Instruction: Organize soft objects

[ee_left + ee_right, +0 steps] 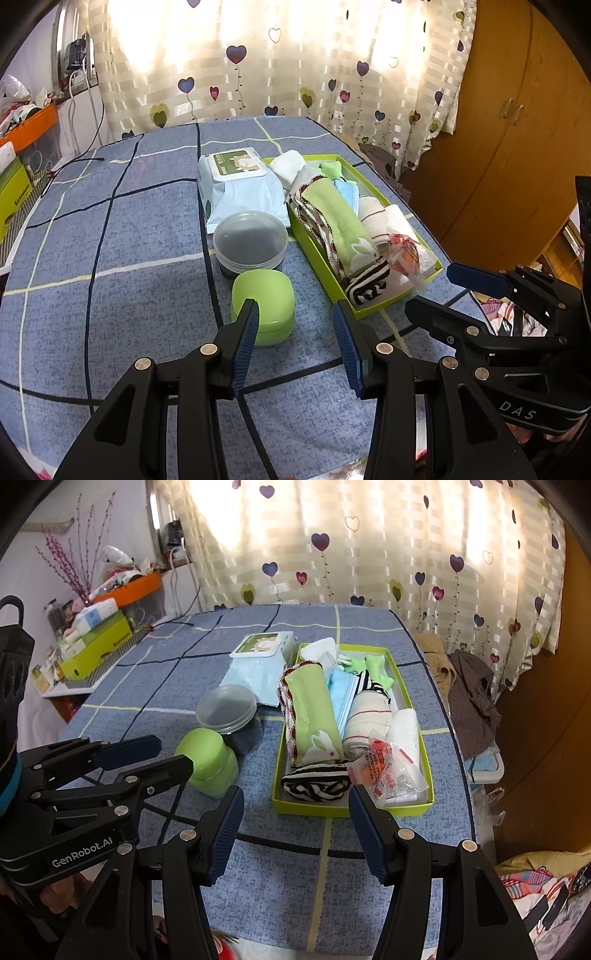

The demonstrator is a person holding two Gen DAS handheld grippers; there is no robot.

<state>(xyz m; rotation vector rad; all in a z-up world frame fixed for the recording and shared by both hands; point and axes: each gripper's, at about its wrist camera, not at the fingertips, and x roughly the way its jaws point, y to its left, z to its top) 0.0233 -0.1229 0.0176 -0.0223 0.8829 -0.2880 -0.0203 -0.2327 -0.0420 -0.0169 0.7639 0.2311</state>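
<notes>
The soft objects, among them a green towel (314, 716) and a striped cloth (314, 784), are packed in the green box (314, 808) on the surface's right. Both the left hand-held gripper (297, 345) and right hand-held gripper (295, 830) are held wide and empty near it; the sorting is judged nearly finished, with only a tidy-up or withdrawal called for next

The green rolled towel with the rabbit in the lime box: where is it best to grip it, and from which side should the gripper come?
Grip the green rolled towel across its middle, coming from above with the open right gripper. It lies lengthwise along the lime box, on top of the pile, so its long sides are probably freest; its near end is crowded by the striped cloth.
</notes>
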